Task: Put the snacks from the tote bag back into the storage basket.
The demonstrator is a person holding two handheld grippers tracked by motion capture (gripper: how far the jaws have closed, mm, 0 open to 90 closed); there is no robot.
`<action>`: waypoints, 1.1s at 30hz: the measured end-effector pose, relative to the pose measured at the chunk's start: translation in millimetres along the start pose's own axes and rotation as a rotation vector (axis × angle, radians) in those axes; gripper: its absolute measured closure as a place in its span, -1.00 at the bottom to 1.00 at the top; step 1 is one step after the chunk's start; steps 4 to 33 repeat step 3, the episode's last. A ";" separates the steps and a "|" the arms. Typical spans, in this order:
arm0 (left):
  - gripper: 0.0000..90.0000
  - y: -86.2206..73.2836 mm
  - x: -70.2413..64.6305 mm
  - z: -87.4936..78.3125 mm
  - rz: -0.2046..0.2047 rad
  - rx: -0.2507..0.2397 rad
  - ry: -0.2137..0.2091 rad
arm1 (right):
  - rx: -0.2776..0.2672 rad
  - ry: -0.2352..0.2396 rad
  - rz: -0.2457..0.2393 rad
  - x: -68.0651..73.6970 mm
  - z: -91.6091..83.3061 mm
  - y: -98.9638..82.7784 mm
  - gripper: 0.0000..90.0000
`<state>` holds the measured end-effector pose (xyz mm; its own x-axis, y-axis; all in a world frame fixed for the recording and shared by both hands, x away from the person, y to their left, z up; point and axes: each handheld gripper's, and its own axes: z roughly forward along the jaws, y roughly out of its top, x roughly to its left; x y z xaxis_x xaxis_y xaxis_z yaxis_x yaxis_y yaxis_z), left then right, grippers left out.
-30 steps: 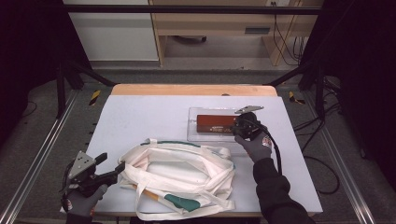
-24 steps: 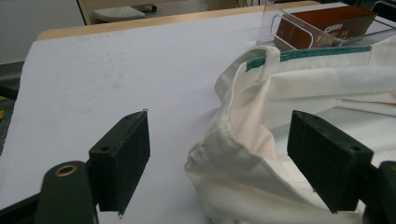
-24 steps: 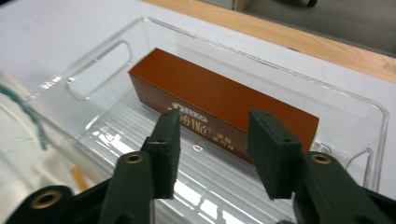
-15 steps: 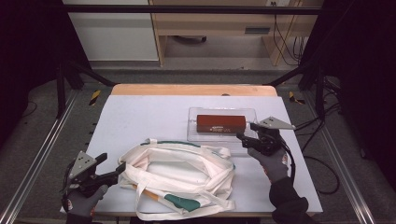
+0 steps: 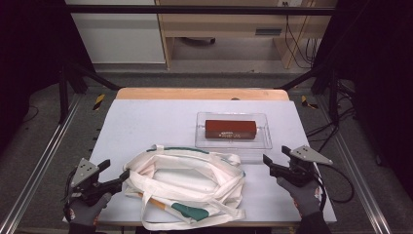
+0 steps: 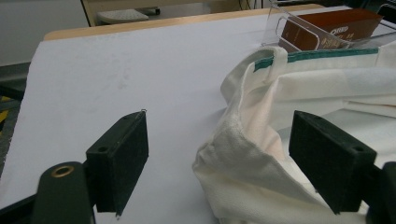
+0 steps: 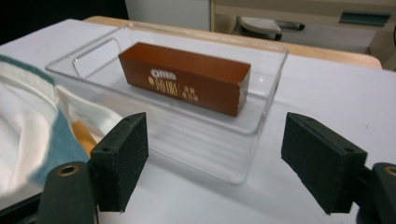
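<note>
Brown rectangular snack box (image 5: 230, 129) with pale lettering now lies flat and alone in the clear plastic tray (image 5: 262, 143) near the far right of the white tabletop (image 5: 146, 122); a second ago the right gripper (image 5: 275, 162) was right over it, and since then that gripper has drawn back toward the person's side and its fingers have just been opening, with nothing between them. In the right gripper view they stand wide apart, empty, with the tray and box ahead and well clear of the pads. That reads as a finished placement: the box is released in the tray and sits untouched. Just left of the tray lies the cream canvas tote bag (image 5: 187, 183) with green trim, rumpled and flat. The left gripper (image 5: 117, 175) stays at the bag's left corner, fingers spread either side of a fold of cloth without pinching it, likely steadying or about to take the bag.
</note>
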<state>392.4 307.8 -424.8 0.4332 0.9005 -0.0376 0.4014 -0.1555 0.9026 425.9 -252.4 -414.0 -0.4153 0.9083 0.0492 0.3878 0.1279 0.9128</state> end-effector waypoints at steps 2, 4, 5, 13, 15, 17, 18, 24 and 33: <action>-0.57 0.1 -0.1 0.4 0.000 -0.001 0.003 | 0.016 -0.002 0.006 -2.7 -3.5 -6.8 -0.48; -0.56 0.1 0.1 0.6 -0.002 -0.001 0.005 | 0.021 -0.006 0.012 -3.9 -4.7 -9.4 -0.48; -0.56 0.1 0.1 0.6 -0.002 -0.001 0.005 | 0.021 -0.006 0.012 -3.9 -4.7 -9.4 -0.48; -0.56 0.1 0.1 0.6 -0.002 -0.001 0.005 | 0.021 -0.006 0.012 -3.9 -4.7 -9.4 -0.48; -0.56 0.1 0.1 0.6 -0.002 -0.001 0.005 | 0.021 -0.006 0.012 -3.9 -4.7 -9.4 -0.48; -0.56 0.1 0.1 0.6 -0.002 -0.001 0.005 | 0.021 -0.006 0.012 -3.9 -4.7 -9.4 -0.48; -0.56 0.1 0.1 0.6 -0.002 -0.001 0.005 | 0.021 -0.006 0.012 -3.9 -4.7 -9.4 -0.48; -0.56 0.1 0.1 0.6 -0.002 -0.001 0.005 | 0.021 -0.006 0.012 -3.9 -4.7 -9.4 -0.48; -0.56 0.1 0.1 0.6 -0.002 -0.001 0.005 | 0.021 -0.006 0.012 -3.9 -4.7 -9.4 -0.48</action>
